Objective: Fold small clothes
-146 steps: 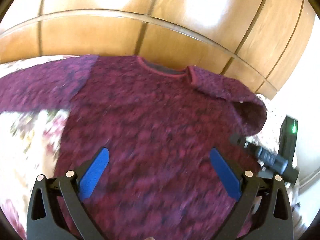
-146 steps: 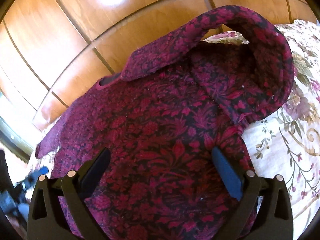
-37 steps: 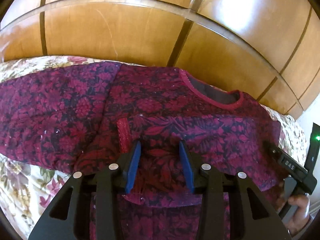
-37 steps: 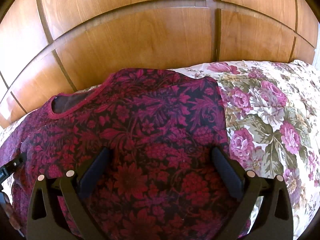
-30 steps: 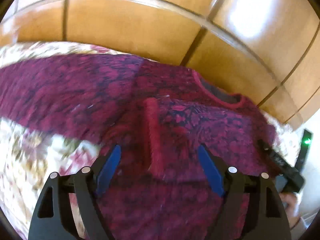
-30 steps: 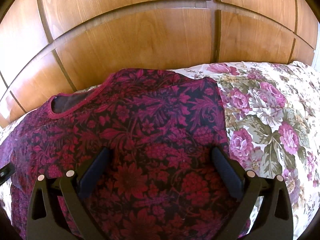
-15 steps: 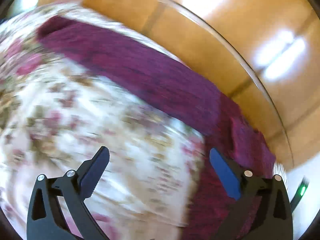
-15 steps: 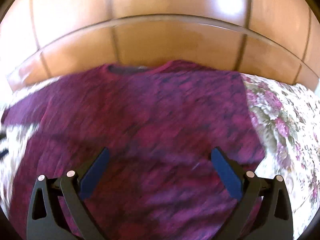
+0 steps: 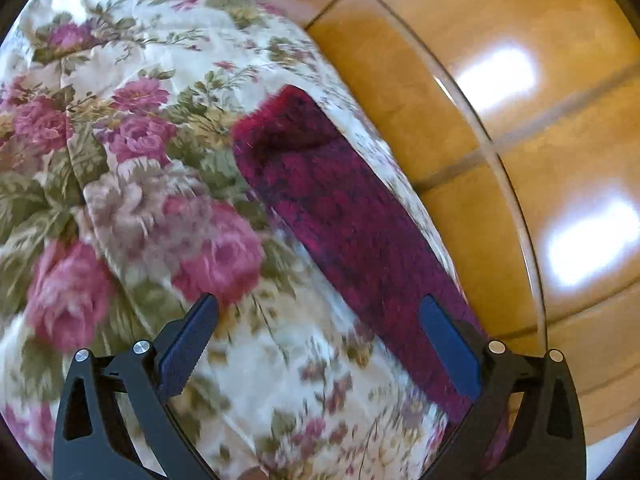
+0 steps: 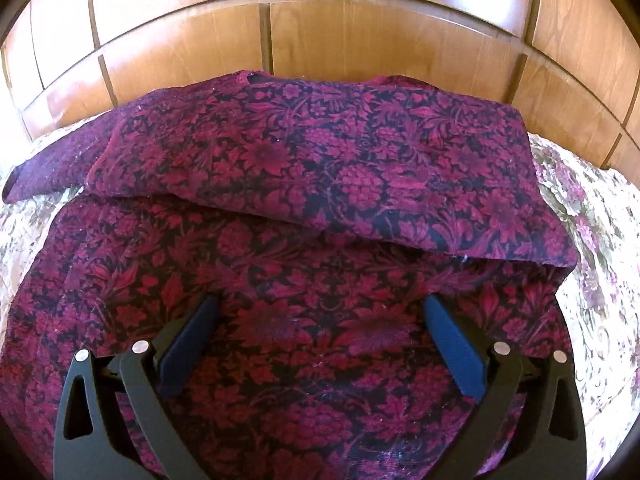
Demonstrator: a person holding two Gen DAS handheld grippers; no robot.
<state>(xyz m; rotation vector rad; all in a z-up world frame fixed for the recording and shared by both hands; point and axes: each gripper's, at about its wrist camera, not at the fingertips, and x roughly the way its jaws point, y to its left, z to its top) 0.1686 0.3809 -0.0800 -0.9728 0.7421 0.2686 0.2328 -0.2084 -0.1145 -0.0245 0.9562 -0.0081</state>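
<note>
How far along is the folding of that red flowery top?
Partly done. One sleeve already lies folded across the chest of the top. The other sleeve is stretched out flat on the floral bedspread; the open left gripper hangs over it, empty. The right gripper is open above the body. Left: fold that sleeve in, then the body.

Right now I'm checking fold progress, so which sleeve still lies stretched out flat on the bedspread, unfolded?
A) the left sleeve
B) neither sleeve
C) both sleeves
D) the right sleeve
A: the left sleeve lies straight out on the bedspread ahead of the open left gripper, while the right sleeve is already folded across the top's chest.
</note>
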